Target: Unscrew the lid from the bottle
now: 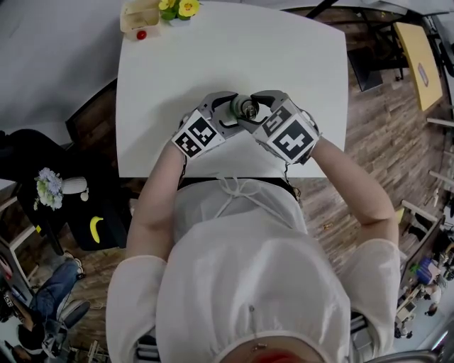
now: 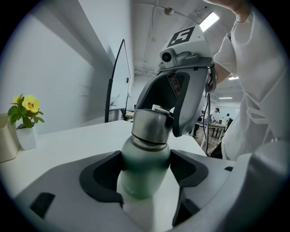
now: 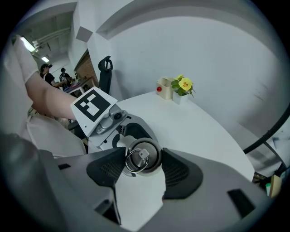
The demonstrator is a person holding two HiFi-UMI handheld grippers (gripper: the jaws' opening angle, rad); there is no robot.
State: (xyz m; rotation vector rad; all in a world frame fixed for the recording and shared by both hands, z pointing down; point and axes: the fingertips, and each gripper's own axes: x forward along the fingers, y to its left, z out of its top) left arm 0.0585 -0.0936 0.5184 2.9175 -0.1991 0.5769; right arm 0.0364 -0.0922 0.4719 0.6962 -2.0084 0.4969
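One green bottle [image 2: 144, 174] with a brushed-steel lid [image 2: 152, 126] stands roughly upright over the near half of the white table [image 1: 284, 64], right in front of the person. Whether its base touches the tabletop is hidden by the grippers. The lid is on the neck, with a thin gap line under its rim, and on top it has a small metal ring lying flat (seen best in the right gripper view). Low on the green body is a faint pale print, too blurred to read.

The left gripper [image 2: 145, 163] comes in from the side, and its dark pads [image 2: 105, 177] are clenched on the bottle's body just below the shoulder. The right gripper [image 3: 144, 159] reaches steeply down from above, both pads pressed against the sides of the lid. Each gripper carries a cube with black-and-white square markers, patterns rather than letters. In the head view the two cubes sit side by side, with the lid between the jaws ahead of them.

At the table's far left corner stand a yellow flower [image 1: 180, 8] in a small white pot and, beside it, a cream container [image 1: 138, 15] with a red ball [image 1: 142, 34] in front of it. Wooden flooring [image 1: 376, 127] lies to the right of the table.
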